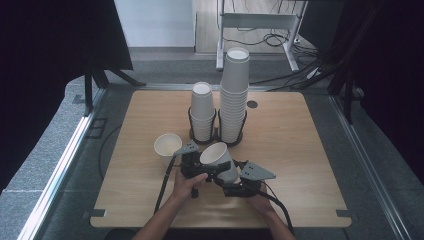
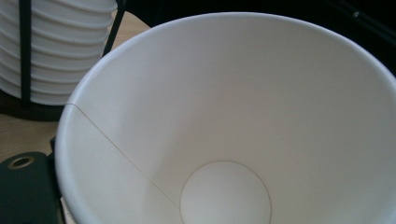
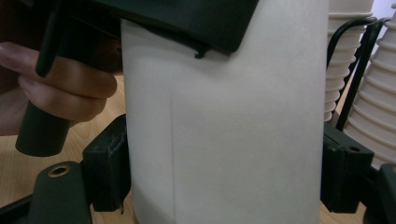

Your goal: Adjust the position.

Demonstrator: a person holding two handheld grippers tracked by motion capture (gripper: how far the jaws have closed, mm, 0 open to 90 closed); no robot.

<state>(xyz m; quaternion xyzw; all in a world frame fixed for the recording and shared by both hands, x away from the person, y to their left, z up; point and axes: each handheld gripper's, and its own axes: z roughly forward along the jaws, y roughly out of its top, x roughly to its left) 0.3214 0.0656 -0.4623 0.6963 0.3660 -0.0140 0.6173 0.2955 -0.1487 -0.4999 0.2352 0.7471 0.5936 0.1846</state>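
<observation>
**Cup held between two grippers near the front edge of the table**

While both hands stay close together above the front middle of the table (image 1: 300,150), a white paper cup (image 1: 220,161) is tilted between them, with its mouth turned up and toward the left. The right gripper (image 1: 235,179) has the cup body between its two black pads (image 3: 109,170), which touch the wall on both sides, so it is grasping the cup. The left gripper (image 1: 195,167) sits at the rim; its own camera looks straight into the cup, and one dark pad (image 2: 28,186) lies just outside the wall. I cannot tell whether its jaws already clamp the rim.

To my judgement, the step in hand is to separate or pass over a single cup. The next move would need a firm but soft grip, because the thin wall can be crushed easily.

Another single cup (image 1: 167,146) stands just to the left of the hands. Two stacks in black wire holders, a short stack (image 1: 202,112) and a tall stack (image 1: 234,95), stand just behind, so moving toward the back is tight. The right side of the table has free room.
</observation>
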